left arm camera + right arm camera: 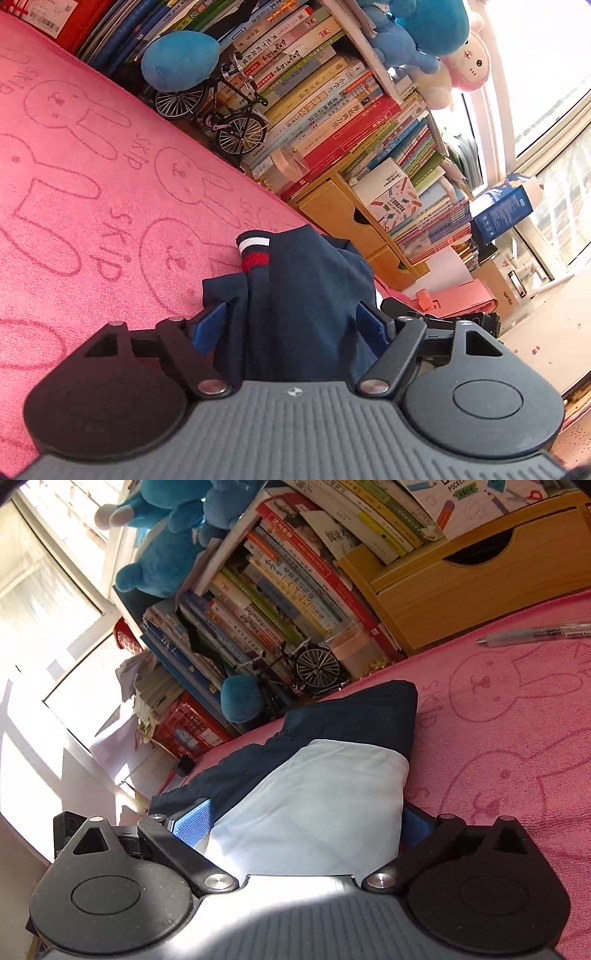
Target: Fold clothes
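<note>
Your left gripper sits low in the left wrist view, its blue pads standing apart with a bunched fold of the navy garment between them; whether the pads press on the cloth cannot be told. A ribbed cuff striped navy, white and red stands up at the garment's top, near the middle of the frame.

The garment lies on a pink towel that fills the left side, printed with rabbit outlines and the word "SKIP" repeated. At the upper right, a shelf of books shows Chinese spine titles too small to read. A model bicycle stands before them, a blue plush toy just above it.

In the right wrist view, your right gripper has its jaws wide apart around the same garment, where a pale blue panel meets the navy cloth. A pen lies on the towel at the right edge, below a wooden drawer box. The word "POCKET" shows on a white box at the top right.
</note>
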`<action>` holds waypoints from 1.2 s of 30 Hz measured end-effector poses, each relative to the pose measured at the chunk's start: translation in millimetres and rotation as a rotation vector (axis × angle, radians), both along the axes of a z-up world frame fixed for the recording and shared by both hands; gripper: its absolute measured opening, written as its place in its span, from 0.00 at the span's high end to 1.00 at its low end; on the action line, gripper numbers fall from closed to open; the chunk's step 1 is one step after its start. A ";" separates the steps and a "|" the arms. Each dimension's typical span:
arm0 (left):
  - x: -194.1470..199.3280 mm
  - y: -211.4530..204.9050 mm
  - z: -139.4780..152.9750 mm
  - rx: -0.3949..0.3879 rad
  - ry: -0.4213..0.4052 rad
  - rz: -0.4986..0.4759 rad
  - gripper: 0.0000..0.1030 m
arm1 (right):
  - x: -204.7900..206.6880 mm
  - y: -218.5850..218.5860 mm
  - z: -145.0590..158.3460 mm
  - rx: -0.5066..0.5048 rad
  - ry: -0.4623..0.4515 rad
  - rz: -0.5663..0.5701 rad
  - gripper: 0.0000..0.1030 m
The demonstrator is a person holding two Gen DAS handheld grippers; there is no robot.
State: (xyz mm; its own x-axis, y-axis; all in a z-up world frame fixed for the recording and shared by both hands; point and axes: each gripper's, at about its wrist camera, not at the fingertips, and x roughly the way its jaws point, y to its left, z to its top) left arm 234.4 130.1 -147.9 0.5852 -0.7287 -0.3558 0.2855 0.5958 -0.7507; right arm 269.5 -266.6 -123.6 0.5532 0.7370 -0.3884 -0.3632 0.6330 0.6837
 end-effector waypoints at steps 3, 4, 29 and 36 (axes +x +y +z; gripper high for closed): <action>1.3 1.1 -0.9 -0.005 0.020 0.012 0.47 | -3.8 -11.5 -3.1 0.062 0.032 -0.049 0.29; 0.9 0.3 0.1 0.001 0.023 0.018 0.55 | -6.8 -15.6 -2.1 0.077 0.030 -0.063 0.41; -92.0 -89.4 94.3 0.727 -0.350 0.252 0.30 | -148.9 23.1 90.0 -0.526 -0.344 -0.069 0.29; -127.0 -118.2 44.4 0.937 -0.300 0.250 0.24 | -201.2 73.6 54.1 -0.715 -0.318 0.085 0.28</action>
